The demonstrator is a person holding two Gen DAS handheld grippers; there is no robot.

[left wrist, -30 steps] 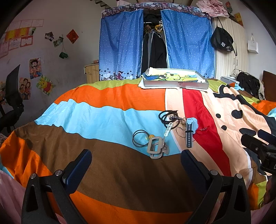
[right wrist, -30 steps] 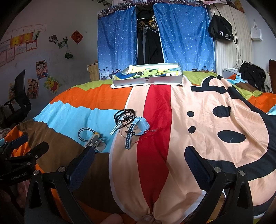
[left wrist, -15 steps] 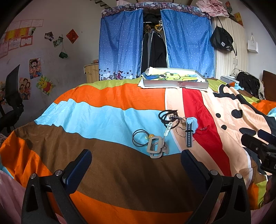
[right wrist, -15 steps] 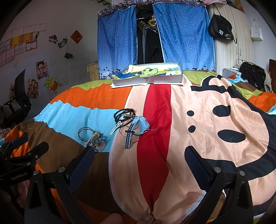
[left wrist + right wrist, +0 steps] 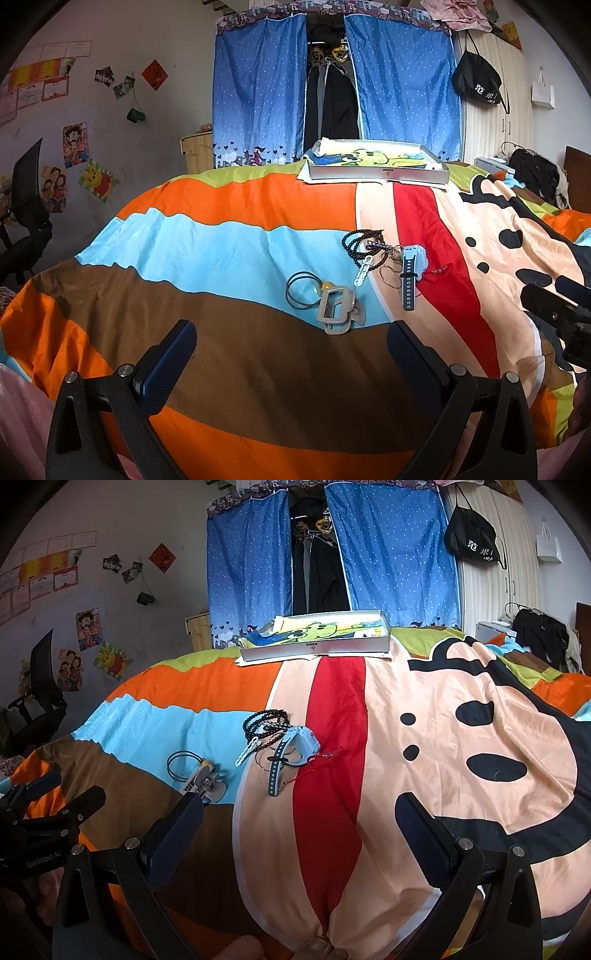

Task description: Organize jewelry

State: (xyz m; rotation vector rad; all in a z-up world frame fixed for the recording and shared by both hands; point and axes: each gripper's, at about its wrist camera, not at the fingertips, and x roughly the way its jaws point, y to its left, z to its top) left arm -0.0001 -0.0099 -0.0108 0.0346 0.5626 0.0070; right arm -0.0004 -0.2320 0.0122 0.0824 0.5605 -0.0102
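A small heap of jewelry lies mid-bed: a grey hair claw clip point(image 5: 338, 309) with a black hair tie point(image 5: 300, 294) beside it, a black bead bracelet point(image 5: 360, 240), a white hair clip point(image 5: 363, 270), thin bangles point(image 5: 388, 275), a light blue watch point(image 5: 409, 272) and a red string bracelet point(image 5: 437, 270). The right wrist view shows them too: clip point(image 5: 203, 781), beads point(image 5: 264, 722), watch point(image 5: 291, 751), red string point(image 5: 325, 758). My left gripper point(image 5: 291, 345) is open and empty, short of the claw clip. My right gripper point(image 5: 299, 821) is open and empty, short of the watch.
A flat grey box point(image 5: 376, 173) with a cartoon cloth inside sits at the bed's far edge, also in the right wrist view point(image 5: 314, 646). The bed wears a striped cartoon quilt point(image 5: 221, 254). An office chair point(image 5: 26, 218) stands left; dark clothes point(image 5: 535, 173) lie far right.
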